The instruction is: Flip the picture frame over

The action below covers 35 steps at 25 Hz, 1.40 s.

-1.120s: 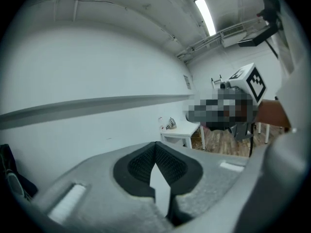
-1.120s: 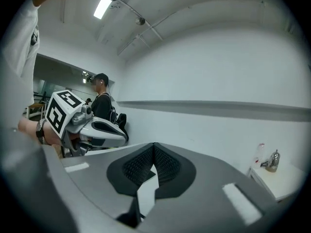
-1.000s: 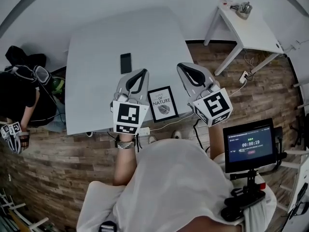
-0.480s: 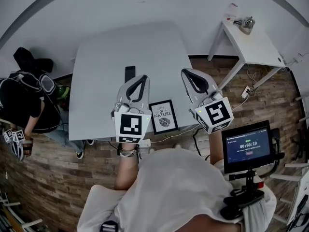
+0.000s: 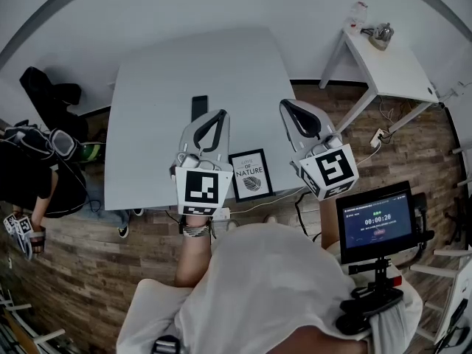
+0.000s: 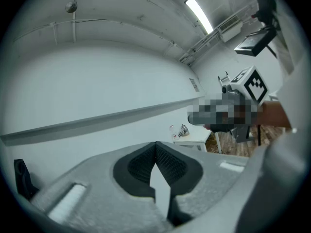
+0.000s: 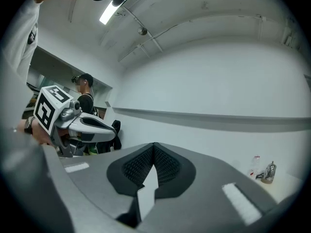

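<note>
Head view had the picture frame (image 5: 250,175) lying flat on the big pale table (image 5: 184,72), right at the near edge, roughly 6 o'clock on the tabletop. It was print side up, and you could read the "NATURE" lettering on it. A dark phone (image 5: 199,108) sat around 11 o'clock from the frame, a bit apart from it.

The left gripper (image 5: 219,114) hung at about 9 o'clock of the frame and the right gripper (image 5: 287,106) at about 2 o'clock. Both pointed away from the person and both seemed to be up off the table, not on it. Left gripper view and right gripper view each showed the two pads pressed together with nothing pinched between them, only wall beyond. So both were fully closed and empty, and neither touched the frame.

Progress-wise, honestly I couldn't call it from this. A frame lying face up with both tools clear of it fits one waiting to be turned face down. It equally fits one that started face down and got turned up already. All I could say was that the printed side showed and nobody had hold of it.
</note>
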Each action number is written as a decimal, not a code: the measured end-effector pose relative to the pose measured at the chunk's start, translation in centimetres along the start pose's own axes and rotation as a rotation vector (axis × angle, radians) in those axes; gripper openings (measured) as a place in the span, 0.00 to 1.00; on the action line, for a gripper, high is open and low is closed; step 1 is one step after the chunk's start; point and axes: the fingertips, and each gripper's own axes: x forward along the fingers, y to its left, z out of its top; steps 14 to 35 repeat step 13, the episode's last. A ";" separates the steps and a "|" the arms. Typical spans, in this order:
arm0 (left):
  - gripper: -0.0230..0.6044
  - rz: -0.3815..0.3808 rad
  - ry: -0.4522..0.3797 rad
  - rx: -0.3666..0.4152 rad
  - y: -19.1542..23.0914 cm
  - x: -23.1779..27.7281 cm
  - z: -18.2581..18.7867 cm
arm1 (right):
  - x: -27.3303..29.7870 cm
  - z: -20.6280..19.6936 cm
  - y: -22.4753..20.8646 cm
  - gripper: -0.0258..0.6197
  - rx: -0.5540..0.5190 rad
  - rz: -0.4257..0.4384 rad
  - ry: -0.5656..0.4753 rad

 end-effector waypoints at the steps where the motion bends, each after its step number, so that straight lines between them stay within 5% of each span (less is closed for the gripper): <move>1: 0.04 0.000 0.002 0.000 -0.1 0.0 0.0 | -0.1 -0.2 0.0 0.04 0.002 0.001 0.004; 35: 0.04 -0.003 0.012 0.005 -0.7 0.1 -0.4 | -0.3 -1.2 0.1 0.04 0.007 0.011 0.024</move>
